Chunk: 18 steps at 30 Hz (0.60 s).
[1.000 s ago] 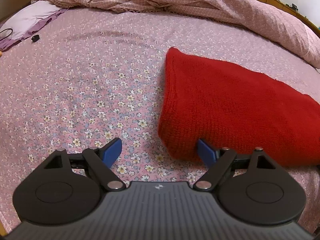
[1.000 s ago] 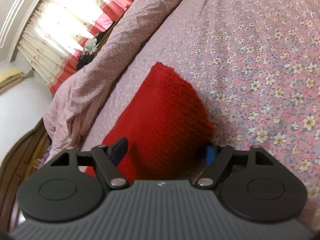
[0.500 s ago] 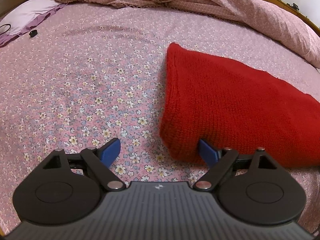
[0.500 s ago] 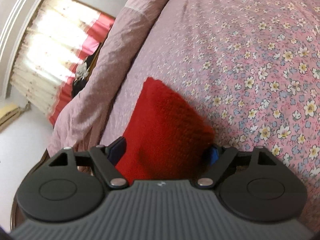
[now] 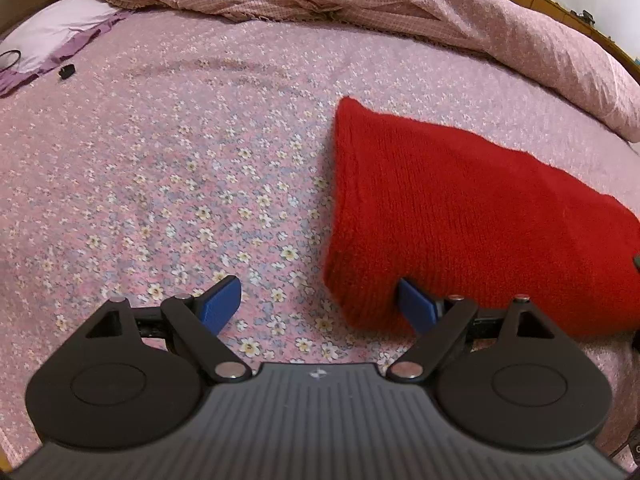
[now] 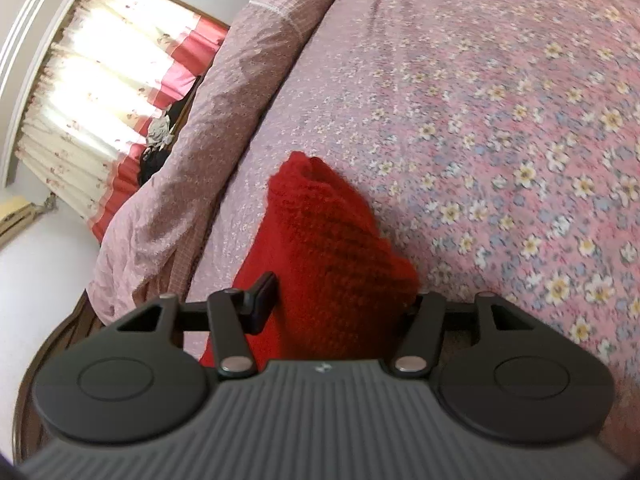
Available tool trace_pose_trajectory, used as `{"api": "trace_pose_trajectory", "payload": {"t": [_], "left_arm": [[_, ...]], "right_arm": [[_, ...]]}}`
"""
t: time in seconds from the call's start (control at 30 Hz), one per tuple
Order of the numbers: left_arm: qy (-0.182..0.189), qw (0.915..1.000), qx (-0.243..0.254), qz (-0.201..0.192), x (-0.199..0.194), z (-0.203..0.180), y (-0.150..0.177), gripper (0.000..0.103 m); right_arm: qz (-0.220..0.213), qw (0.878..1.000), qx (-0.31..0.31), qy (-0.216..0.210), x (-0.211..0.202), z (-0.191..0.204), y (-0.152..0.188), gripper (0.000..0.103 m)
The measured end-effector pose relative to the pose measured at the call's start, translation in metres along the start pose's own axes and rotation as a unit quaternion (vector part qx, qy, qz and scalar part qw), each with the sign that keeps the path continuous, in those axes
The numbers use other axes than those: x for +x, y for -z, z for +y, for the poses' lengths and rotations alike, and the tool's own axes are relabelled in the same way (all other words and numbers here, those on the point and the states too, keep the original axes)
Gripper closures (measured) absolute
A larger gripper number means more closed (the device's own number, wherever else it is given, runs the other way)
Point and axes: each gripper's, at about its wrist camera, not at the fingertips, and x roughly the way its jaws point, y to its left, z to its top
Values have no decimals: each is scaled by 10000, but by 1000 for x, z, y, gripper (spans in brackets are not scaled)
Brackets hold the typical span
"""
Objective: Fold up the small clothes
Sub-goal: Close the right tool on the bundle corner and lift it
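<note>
A red knitted garment (image 5: 460,220), folded into a thick flat slab, lies on the floral pink bedsheet (image 5: 200,184), towards the right half of the bed. The left gripper (image 5: 320,306) sits low over the sheet at the garment's near left corner with its blue fingers (image 5: 222,304) spread wide; one finger rests over bare sheet, while the other touches the garment's near edge, its tip tucked under or against the knit. The right gripper (image 6: 340,300) straddles the opposite end of the garment (image 6: 328,240), its fingers spread with the thick knit filling the gap between them; the left finger (image 6: 264,300) shows beside the fabric, the right one is hidden behind it. A rumpled pink quilt (image 5: 360,4) is bunched along the far edge of the bed, a lilac pillow (image 5: 60,28) lies at the far left corner, and bright curtains (image 6: 100,92) hang beyond.
</note>
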Motion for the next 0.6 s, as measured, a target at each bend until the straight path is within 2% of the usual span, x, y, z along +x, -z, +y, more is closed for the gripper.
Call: {"api": "trace_pose_trajectory", "payload": {"t": [0.03,0.13,0.23,0.6], "left_arm": [[-18,10000,-5,-26,-2,1,-1,15],[-103,9999,-54,-79,-6,8,-2,15],[-130,9998,-132,-86,-7,14,-3,15],[-70,9998,-103,-125,-3,21,-7,15]], "right_arm": [[18,10000,-90,-23,-1,2,-1,65],[0,9987,-503,-67,-3,15,-4,69],[-104,9947,-1014,-119,-5,37,-5,70],[-178,9751,-2110,-663,-21,105,0,72]]}}
